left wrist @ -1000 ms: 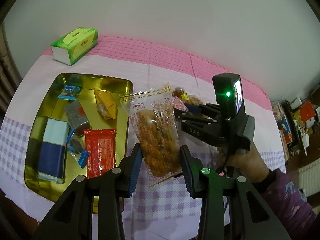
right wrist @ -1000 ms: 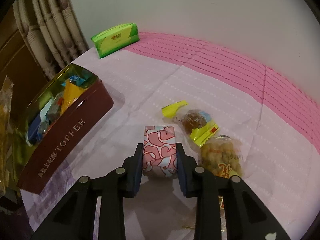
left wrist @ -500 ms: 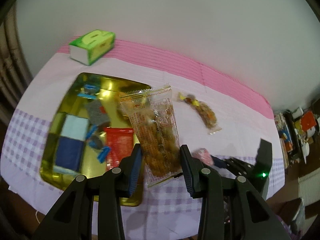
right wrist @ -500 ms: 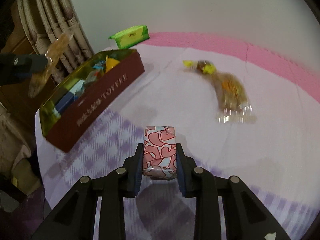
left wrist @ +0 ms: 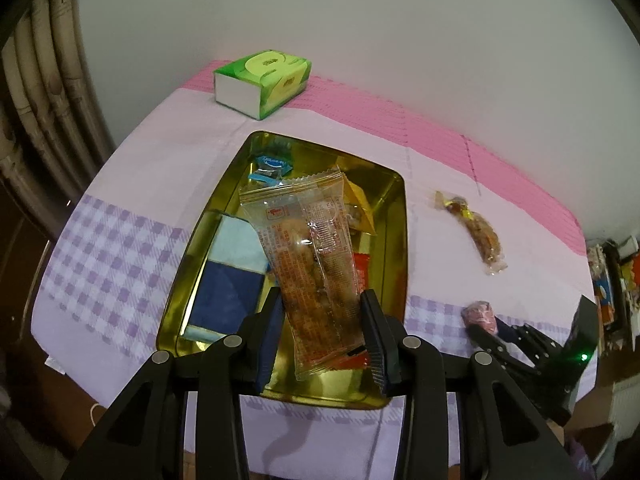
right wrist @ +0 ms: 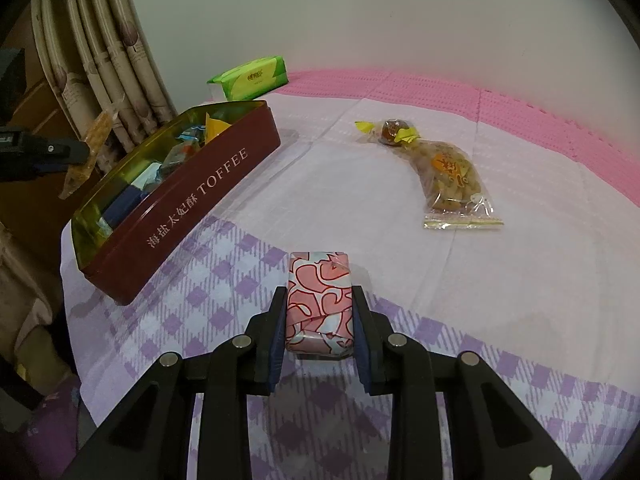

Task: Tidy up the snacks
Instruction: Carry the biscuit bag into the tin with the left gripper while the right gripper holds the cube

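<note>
My left gripper (left wrist: 322,330) is shut on a clear packet of fried snack (left wrist: 308,256) and holds it above the gold toffee tin (left wrist: 394,216), which holds several wrapped snacks. My right gripper (right wrist: 319,320) is shut on a pink patterned wrapped sweet (right wrist: 320,300), low over the checked cloth to the right of the tin (right wrist: 192,200). It also shows in the left wrist view (left wrist: 480,320), at the lower right. A clear bag of nuts (right wrist: 448,172) and a yellow-wrapped candy (right wrist: 390,130) lie on the cloth farther back.
A green tissue box (left wrist: 262,80) stands at the table's back left, near the wall. Curtains (right wrist: 100,56) hang left of the table. The table's front edge runs just below the tin. Cluttered shelves (left wrist: 612,276) are at the far right.
My left gripper has carried the snack packet left, from beside the tin to over it. My right gripper has drawn back toward the front edge with the pink sweet.
</note>
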Action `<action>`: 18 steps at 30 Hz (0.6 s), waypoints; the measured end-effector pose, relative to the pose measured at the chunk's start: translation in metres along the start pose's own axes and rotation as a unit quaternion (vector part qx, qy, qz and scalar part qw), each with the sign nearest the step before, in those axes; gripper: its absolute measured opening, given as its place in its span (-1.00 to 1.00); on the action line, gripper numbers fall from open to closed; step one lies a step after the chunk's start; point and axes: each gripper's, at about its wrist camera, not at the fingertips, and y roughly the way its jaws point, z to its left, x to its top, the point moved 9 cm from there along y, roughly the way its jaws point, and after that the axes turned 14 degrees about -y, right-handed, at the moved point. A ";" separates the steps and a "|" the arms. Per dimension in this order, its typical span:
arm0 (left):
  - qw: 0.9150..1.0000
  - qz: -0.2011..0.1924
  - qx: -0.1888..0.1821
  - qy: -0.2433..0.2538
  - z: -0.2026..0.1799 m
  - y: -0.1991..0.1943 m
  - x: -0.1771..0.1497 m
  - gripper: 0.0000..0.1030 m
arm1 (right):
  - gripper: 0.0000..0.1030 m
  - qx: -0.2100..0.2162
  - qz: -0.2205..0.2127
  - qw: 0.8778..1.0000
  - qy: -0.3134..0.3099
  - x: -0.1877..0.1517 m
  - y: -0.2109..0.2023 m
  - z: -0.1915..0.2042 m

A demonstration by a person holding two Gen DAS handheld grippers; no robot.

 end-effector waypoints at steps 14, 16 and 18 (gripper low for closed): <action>0.998 -0.007 0.027 0.054 -0.030 0.037 0.027 -0.24 | -0.47 -0.005 -0.001 1.000 -0.001 0.000 0.001 0.000; 0.998 -0.009 0.029 0.060 -0.034 0.041 0.028 -0.24 | -0.47 -0.004 -0.001 1.000 -0.001 0.000 0.000 0.000; 0.997 -0.010 0.035 0.065 -0.035 0.046 0.028 -0.24 | -0.47 -0.004 -0.001 1.000 -0.001 0.000 0.000 0.000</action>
